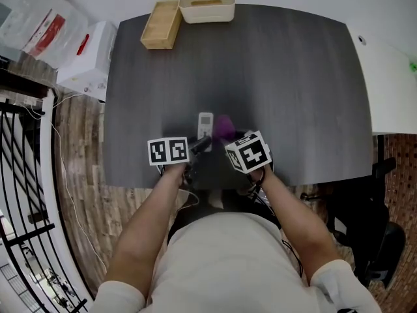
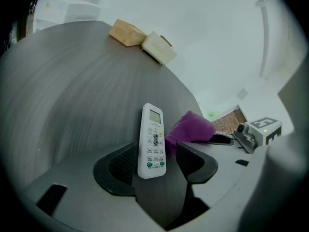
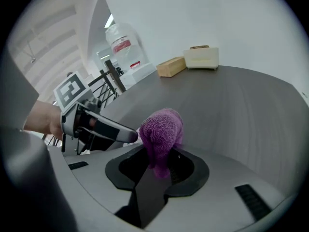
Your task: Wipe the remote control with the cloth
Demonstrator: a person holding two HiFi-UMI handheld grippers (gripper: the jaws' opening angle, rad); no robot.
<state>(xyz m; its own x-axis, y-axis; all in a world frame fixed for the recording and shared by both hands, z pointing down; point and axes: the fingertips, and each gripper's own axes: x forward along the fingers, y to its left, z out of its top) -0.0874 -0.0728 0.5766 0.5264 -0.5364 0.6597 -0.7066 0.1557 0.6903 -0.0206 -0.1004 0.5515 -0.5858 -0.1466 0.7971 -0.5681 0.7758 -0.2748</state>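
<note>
A white remote control [image 1: 205, 125] [image 2: 153, 141] lies flat on the dark grey table [image 1: 293, 96], close to its near edge. My left gripper [image 1: 201, 143] [image 2: 154, 164] straddles the remote's near end; its jaws are open, and a gap shows on the right side. A purple cloth [image 1: 225, 126] [image 3: 161, 129] sits bunched just right of the remote, and it appears in the left gripper view too as the cloth [image 2: 190, 127]. My right gripper [image 1: 229, 138] [image 3: 157, 166] is shut on the cloth's lower part. The two grippers are close together.
A wooden box [image 1: 161, 23] and a cream bin [image 1: 207, 5] stand at the table's far edge. A white box with plastic bags [image 1: 85, 57] and a black railing [image 1: 19, 175] are at the left. A white table [image 1: 391, 83] and a dark chair [image 1: 371, 233] are at the right.
</note>
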